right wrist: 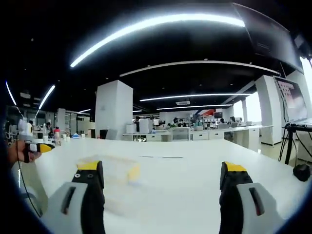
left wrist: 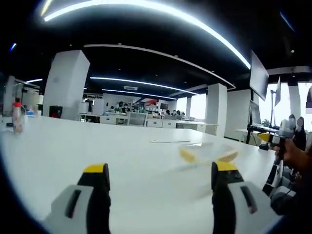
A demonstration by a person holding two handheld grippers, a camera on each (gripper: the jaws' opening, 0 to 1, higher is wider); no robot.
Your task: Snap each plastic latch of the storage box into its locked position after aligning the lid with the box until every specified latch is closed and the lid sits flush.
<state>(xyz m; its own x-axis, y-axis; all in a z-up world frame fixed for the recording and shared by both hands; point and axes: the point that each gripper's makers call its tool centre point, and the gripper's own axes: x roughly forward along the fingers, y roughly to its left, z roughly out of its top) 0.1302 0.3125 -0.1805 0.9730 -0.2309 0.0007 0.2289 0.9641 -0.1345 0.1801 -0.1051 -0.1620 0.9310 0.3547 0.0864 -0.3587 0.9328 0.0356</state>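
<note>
Here the clear plastic storage box with yellow latches (left wrist: 207, 155) sits blurred on the white table (left wrist: 73, 146), well ahead of my left gripper (left wrist: 161, 195) and right gripper (right wrist: 163, 195), both spread wide and holding nothing. I'd approach slowly and check the lid is square before pressing any latch. The left gripper view alone shows a red-capped bottle (left wrist: 18, 116) at the table's far edge.
</note>
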